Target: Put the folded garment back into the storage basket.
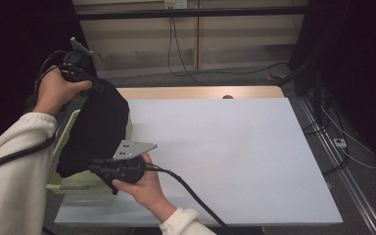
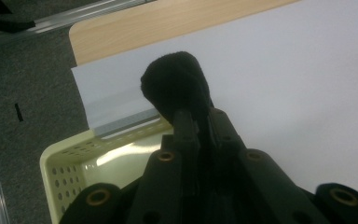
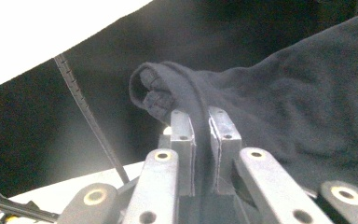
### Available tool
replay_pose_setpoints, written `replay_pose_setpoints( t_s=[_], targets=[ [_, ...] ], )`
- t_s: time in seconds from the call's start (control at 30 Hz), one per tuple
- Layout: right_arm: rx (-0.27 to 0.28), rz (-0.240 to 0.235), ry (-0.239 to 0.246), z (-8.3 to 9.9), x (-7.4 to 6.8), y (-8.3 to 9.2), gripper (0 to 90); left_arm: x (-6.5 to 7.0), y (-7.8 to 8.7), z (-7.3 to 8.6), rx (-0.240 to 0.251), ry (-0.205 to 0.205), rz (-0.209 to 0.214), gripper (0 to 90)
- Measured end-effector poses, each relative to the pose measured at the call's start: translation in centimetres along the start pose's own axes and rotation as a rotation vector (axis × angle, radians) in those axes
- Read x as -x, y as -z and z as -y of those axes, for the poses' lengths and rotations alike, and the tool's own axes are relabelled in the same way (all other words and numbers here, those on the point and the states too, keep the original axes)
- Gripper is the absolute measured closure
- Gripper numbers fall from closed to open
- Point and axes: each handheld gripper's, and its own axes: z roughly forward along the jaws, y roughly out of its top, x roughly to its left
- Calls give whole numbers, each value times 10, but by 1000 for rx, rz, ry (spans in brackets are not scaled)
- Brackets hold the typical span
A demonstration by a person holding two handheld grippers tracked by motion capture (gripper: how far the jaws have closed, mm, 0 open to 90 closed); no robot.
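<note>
Black cloth [image 1: 95, 129] is hanging between the two grippers at about 9 o'clock on the table, over a pale yellow basket [image 1: 61, 183]. The left gripper [image 1: 95, 85] is up at about 10 o'clock. The left hand [image 1: 56, 93] is wrapping around it. Its jaws are squeezing together on a bunched bit of the cloth. In the left gripper view the cloth [image 2: 177, 86] is poking out past the jaw tips like a round black lump, and the left gripper [image 2: 198, 119] is pinching it tight. Under it the basket [image 2: 70, 163] is sitting at about 7 o'clock, with little holes in its wall. The basket is touching the edge of the white sheet [image 2: 284, 93] on the table.

The right gripper [image 1: 95, 166] is at about 8 o'clock on the table, near the front edge. The right hand [image 1: 144, 183] is holding it from below. A grey plate [image 1: 133, 149] is sitting on top of it. Its jaws are also pinching together on the cloth. In the right gripper view a folded hem of the cloth [image 3: 168, 91] is curling over the tips, and the right gripper [image 3: 200, 119] is clamping on it. More cloth is spreading out toward 3 o'clock. A black cable [image 1: 191, 193] is trailing from the right gripper toward 5 o'clock. The white sheet [image 1: 225, 156] is covering most of the table [image 1: 200, 92].
</note>
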Motion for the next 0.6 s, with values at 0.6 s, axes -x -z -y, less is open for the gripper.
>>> replay_pose_setpoints(
  t_s=[0.6],
  targets=[
    [-29,-10,2,4,1,-11,826,-12,-8,10,-9,18,-9,839]
  ],
)
